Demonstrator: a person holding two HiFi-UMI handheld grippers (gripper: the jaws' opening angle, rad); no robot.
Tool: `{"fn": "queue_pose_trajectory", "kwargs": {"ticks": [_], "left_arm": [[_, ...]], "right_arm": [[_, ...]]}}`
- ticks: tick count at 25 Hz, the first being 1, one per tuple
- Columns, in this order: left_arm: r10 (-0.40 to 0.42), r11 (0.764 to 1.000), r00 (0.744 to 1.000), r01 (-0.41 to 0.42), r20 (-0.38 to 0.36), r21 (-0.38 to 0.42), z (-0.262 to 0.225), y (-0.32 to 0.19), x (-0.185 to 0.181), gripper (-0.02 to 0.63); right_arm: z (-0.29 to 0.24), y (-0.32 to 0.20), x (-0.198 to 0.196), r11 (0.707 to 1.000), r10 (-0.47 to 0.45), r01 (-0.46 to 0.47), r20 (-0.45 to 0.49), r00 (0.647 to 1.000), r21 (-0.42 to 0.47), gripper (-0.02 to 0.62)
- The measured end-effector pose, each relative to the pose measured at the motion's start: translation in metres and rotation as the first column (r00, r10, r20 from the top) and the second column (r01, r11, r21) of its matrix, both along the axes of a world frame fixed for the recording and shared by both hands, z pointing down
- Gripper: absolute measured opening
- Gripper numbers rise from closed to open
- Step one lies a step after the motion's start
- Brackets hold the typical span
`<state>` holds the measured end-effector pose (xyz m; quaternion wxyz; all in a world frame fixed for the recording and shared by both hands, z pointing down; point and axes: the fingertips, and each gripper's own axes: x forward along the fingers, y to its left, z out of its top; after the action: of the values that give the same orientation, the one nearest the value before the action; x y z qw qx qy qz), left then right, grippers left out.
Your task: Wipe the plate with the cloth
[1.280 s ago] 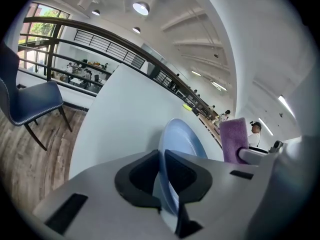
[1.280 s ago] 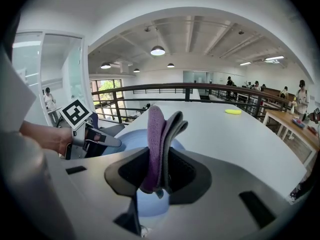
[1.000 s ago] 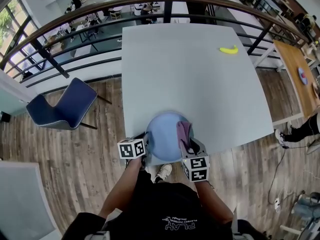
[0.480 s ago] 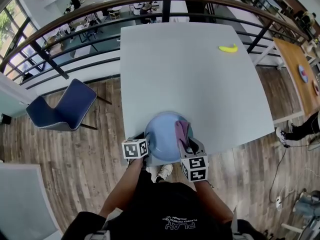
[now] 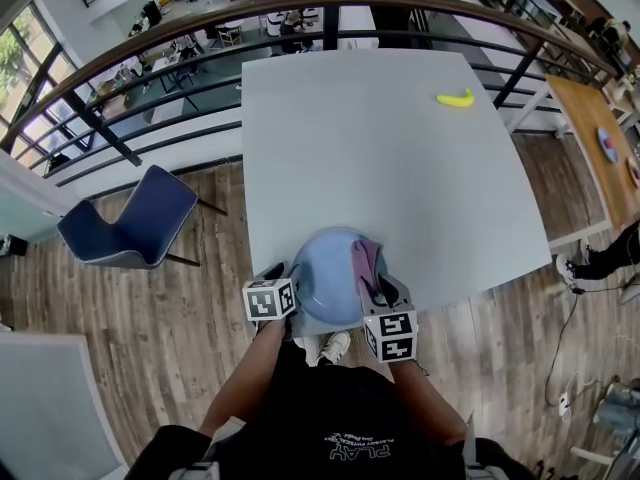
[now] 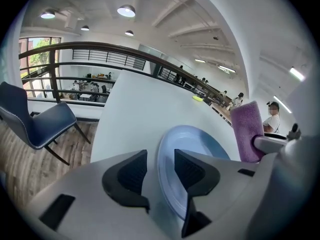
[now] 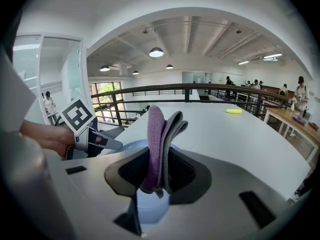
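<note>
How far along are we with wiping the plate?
Done: the right gripper is shut on the folded purple cloth, above the round light-blue plate at the white table's near edge. In hand: the left gripper's jaws are opening, with the plate's rim loose between them. Left: the wiping itself. I can't tell whether the cloth touches the plate.
</note>
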<state>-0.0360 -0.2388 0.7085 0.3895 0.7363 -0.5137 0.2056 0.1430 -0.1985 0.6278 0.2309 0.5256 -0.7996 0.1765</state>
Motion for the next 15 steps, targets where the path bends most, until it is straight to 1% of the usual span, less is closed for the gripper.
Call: {"fn": "queue_pose_trajectory", "kwargs": {"ticks": [2, 5, 8, 10, 13, 15], "left_arm": [[-0.011, 1.000, 1.000, 0.011, -0.010, 0.027, -0.013, -0.003, -0.002, 0.184], [-0.035, 0.996, 0.998, 0.040, -0.061, 0.082, -0.039, -0.010, -0.001, 0.182], [-0.029, 0.988, 0.995, 0.042, -0.091, 0.147, -0.068, -0.021, 0.002, 0.173], [-0.012, 0.980, 0.995, 0.031, -0.096, 0.198, -0.087, -0.025, 0.005, 0.144], [0.007, 0.962, 0.995, 0.019, -0.097, 0.272, -0.115, -0.029, 0.009, 0.054], [0.021, 0.953, 0.994, 0.011, -0.105, 0.303, -0.129, -0.030, 0.009, 0.035]], "right_arm": [[-0.004, -0.001, -0.003, 1.000, -0.006, 0.006, 0.001, 1.000, 0.013, 0.106], [-0.014, -0.004, -0.007, 0.999, -0.020, 0.020, 0.001, 1.000, 0.037, 0.106], [-0.029, -0.010, -0.009, 0.997, -0.033, 0.033, -0.003, 0.999, 0.075, 0.106], [-0.039, -0.015, -0.008, 0.994, -0.034, 0.035, -0.009, 0.999, 0.102, 0.106], [-0.057, -0.022, -0.005, 0.989, -0.034, 0.036, -0.014, 0.999, 0.143, 0.106], [-0.068, -0.025, -0.005, 0.985, -0.029, 0.030, -0.012, 1.000, 0.167, 0.106]]}}
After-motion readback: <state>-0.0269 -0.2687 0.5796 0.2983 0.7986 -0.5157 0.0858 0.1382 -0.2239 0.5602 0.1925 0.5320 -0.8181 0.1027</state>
